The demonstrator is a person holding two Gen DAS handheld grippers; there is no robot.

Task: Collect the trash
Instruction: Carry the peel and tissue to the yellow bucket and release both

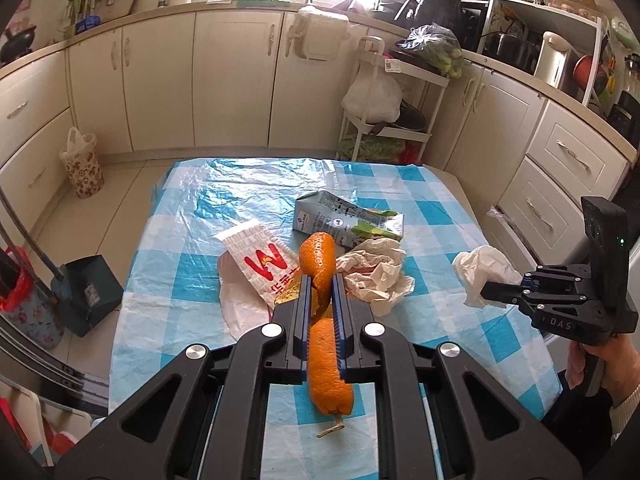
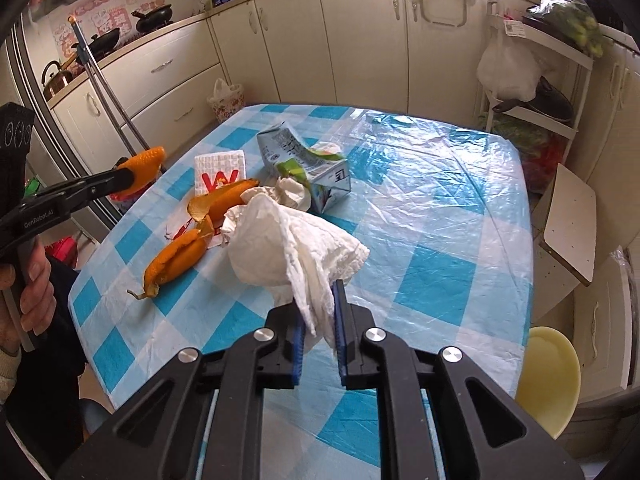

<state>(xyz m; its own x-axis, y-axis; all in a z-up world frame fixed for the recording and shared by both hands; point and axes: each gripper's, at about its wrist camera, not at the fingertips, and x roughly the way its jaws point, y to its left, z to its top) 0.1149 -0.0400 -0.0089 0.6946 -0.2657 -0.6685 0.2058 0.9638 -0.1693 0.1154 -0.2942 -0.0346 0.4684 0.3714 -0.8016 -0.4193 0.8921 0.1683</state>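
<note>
Above the checked table [image 1: 436,220], left claw [image 1: 322,280] angled down pinching orange peel [image 1: 318,264], right claw [image 2: 318,292] tilted down pinching crumpled tissue [image 2: 288,240]

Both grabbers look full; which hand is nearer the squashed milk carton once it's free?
Probably the left: its gripper holds orange peel just before the carton; the right gripper holds tissue off aside.

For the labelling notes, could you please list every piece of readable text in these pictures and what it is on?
"DAS": right gripper body.
"GenRobot.AI": left gripper body.
"W", red: white paper bag; its other print is unreadable.
Milk carton: print too small.
Wall posters: too blurred.
</note>
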